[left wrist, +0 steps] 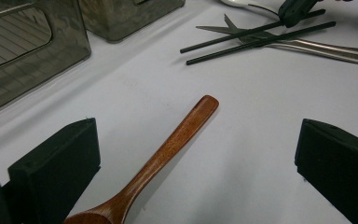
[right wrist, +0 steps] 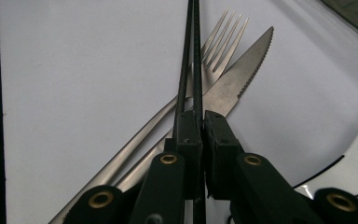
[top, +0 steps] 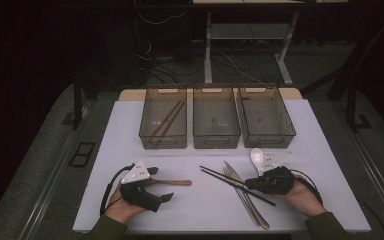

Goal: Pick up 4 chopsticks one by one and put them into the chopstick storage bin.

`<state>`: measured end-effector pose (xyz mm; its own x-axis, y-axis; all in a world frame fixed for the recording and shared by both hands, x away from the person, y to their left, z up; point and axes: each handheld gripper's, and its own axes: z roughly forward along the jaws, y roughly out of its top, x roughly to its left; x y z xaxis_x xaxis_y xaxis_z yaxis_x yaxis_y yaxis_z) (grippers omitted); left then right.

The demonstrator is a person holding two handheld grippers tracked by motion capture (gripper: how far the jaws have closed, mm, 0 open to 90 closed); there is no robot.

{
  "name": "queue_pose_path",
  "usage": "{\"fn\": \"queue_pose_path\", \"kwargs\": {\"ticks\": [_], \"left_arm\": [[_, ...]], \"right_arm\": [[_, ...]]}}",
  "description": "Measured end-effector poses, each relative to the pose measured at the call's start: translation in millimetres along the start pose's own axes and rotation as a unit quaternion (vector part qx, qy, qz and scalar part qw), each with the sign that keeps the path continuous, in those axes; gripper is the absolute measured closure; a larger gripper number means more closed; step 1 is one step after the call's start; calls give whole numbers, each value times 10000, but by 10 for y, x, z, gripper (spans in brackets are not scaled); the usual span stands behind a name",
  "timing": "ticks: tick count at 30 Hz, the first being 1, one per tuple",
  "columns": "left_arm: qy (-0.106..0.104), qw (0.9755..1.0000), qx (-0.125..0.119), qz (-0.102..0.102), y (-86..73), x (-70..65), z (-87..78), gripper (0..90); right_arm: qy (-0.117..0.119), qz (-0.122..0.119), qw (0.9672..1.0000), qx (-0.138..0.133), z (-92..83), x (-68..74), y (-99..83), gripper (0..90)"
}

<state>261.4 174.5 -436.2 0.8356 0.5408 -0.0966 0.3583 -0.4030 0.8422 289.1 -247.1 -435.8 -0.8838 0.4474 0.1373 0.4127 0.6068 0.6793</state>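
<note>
1. The right gripper is resting low on the white table, its jaws clamping together on the pair of black chopsticks; the sticks are running out between the pads, side by side.
2. The chopsticks are lying across a steel fork and a serrated knife, both sitting directly under them and touching.
3. A white spoon is lying just beyond the right gripper, near its body.
4. The left gripper is sitting with its jaws wide apart, straddling a wooden spoon without pressing on it; the handle is pointing toward the cutlery pile.
5. Three smoky bins are standing in a row at the far edge: the left bin is holding brown chopsticks, while the middle bin and right bin are standing beside it.
</note>
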Motion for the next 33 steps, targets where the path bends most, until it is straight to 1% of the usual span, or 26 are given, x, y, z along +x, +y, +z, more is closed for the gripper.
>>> {"fn": "queue_pose_path", "kwargs": {"ticks": [2,7,12,15,18,21,25,29,33], "left_arm": [[-1,10000,-4,-4,0,0,-1,0],[9,10000,7,-1,-2,2,1,0],[11,10000,26,-4,-6,8,4,0],[15,10000,42,12,-15,18,12,0],[6,10000,1,-11,-16,19,12,0],[-10,10000,-15,-5,-10,13,13,0],[-49,9999,-108,-82,1,17,15,0],[-56,9999,-113,-112,5,9,26,0],[-73,9998,-128,-159,8,-9,35,0]], "right_arm": [[27,-1,10000,-92,-17,-5,2,848],[34,25,9998,-199,-59,1,14,848],[40,83,9996,-284,-93,-3,27,848],[52,130,9991,-393,-120,-7,48,848],[58,167,9987,-476,-153,-13,78,847],[26,180,9986,-500,-168,-18,115,847],[-2,223,9981,-567,-184,-26,166,847],[-48,214,9980,-601,-192,-35,216,847],[-69,268,9975,-648,-195,-52,275,848]]}}
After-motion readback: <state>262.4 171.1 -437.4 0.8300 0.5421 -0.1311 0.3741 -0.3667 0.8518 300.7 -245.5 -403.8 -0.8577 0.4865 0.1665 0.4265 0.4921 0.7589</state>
